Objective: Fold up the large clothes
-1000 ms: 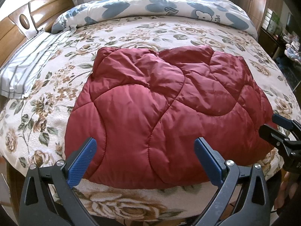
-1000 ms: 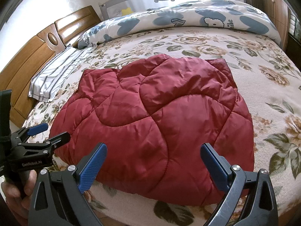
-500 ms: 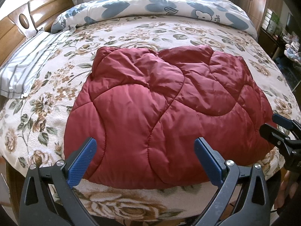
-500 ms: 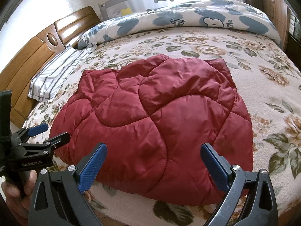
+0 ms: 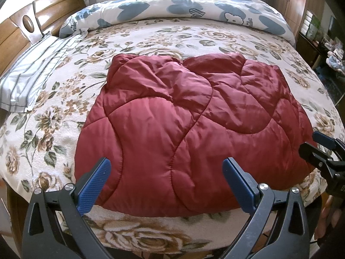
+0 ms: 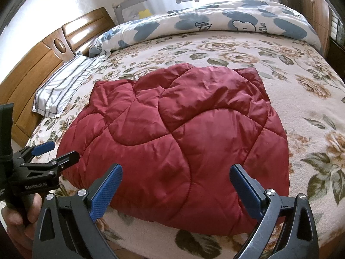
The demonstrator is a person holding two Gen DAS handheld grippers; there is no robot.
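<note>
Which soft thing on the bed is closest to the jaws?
The red quilted jacket. It lies right in front of both open grippers, while the blue-patterned duvet is rolled up at the far side and the striped pillow sits by the headboard.

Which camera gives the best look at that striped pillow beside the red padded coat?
The right wrist view: the striped pillow lies whole there against the wooden headboard, apart from the red padded coat. In the left wrist view the pillow sits at the warped left edge and runs out of the picture.
</note>
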